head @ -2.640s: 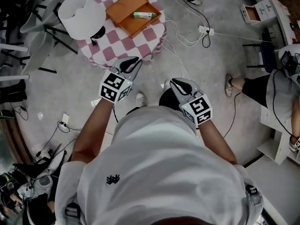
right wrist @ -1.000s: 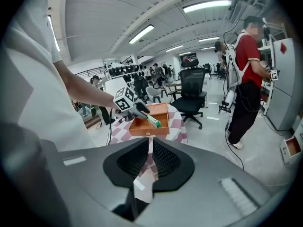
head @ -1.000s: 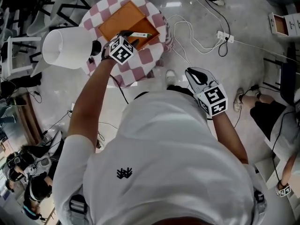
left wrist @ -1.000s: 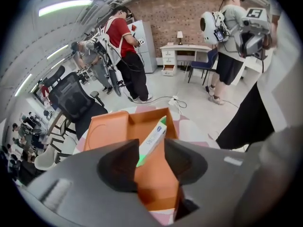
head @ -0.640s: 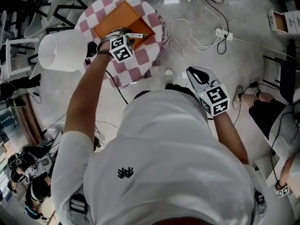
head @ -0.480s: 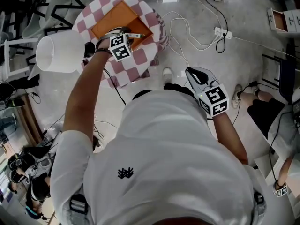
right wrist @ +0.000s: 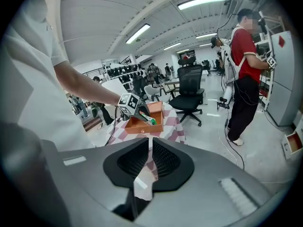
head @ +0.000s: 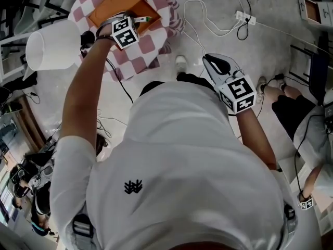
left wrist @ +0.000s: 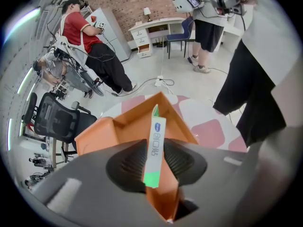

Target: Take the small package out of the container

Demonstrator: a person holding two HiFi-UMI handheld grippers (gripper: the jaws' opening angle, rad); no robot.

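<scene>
An orange tray [head: 110,3] sits on a small round table [head: 151,40] covered in pink-and-white check. The small package [left wrist: 155,145], a slim white box with a green end, lies along the tray's near wall [left wrist: 118,126]. My left gripper [left wrist: 154,150] points steeply down into the tray. Its jaws have just been closing, with the package between them and the pads against its sides. The head view shows that gripper [head: 132,21] and the green tip [head: 144,19] beside it. My right gripper [head: 209,60] hangs shut and empty over the floor, away from the table.
A white lampshade [head: 49,45] stands at the table's left side. White cables and a power strip [head: 244,19] lie on the floor to the right. A black office chair [right wrist: 189,86] and a standing person [right wrist: 246,70] are beyond the table.
My left gripper has sunk into the tray and rolled, and its jaws now stand around the package. My right gripper has drifted slightly and stays shut.
</scene>
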